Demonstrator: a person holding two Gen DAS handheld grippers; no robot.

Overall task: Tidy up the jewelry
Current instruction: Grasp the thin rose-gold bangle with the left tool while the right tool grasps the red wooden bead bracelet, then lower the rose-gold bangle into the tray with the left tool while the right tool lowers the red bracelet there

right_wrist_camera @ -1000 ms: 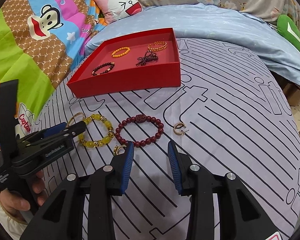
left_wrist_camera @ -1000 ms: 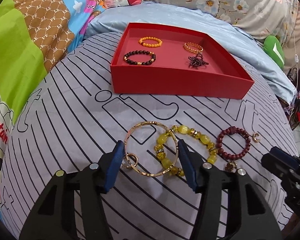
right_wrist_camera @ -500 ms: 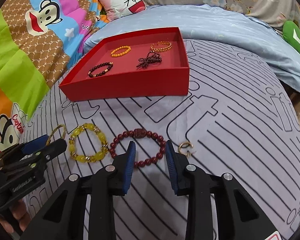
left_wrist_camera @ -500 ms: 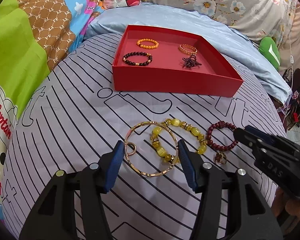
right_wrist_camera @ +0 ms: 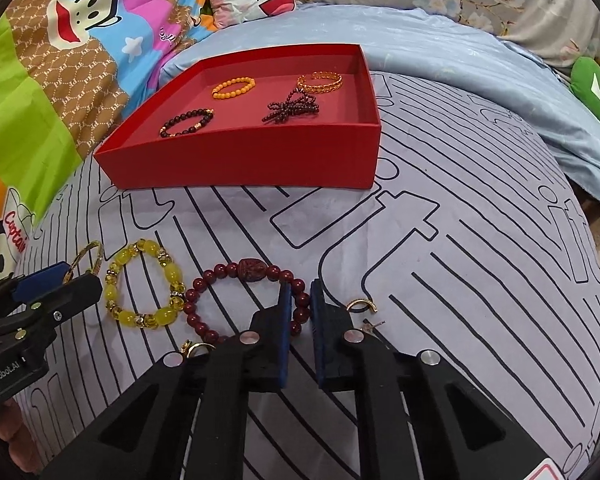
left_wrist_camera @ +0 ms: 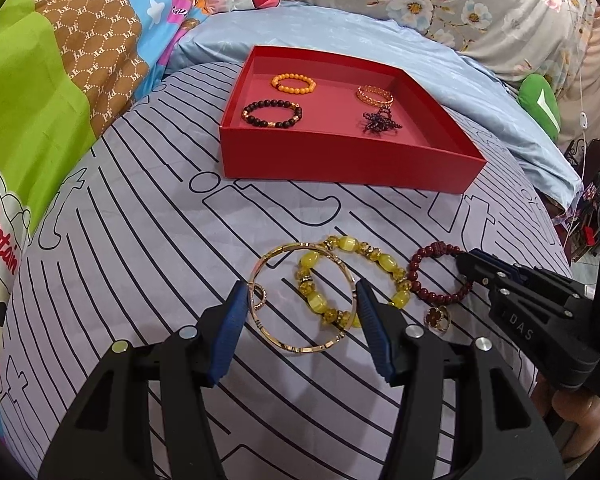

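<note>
On the striped bed cover [left_wrist_camera: 140, 240], the left gripper [left_wrist_camera: 300, 320] hovers with its jaws standing about half open around the near part of a gold bangle [left_wrist_camera: 304, 300], whose oval runs near to far; the pads touch nothing. A small gold ring [left_wrist_camera: 259, 295] lies just inside the bangle's left edge, partly hidden by the left blue pad. The yellow bead bracelet [left_wrist_camera: 352, 280] overlaps the bangle's right side and lies flat. Right of it, the dark red bead bracelet [right_wrist_camera: 244, 300] lies flat with its large carved bead on the far side. The right gripper [right_wrist_camera: 300, 312] is closing its jaws, and the bracelet's near-right stretch of beads sits between the pads; whether they already press is hard to tell. A gold hoop [right_wrist_camera: 360, 306] lies just right of that gripper, half hidden behind its finger. A clover charm ring [left_wrist_camera: 438, 316] lies near the red bracelet. Farther away, the red tray [right_wrist_camera: 240, 160] holds four pieces.
</note>
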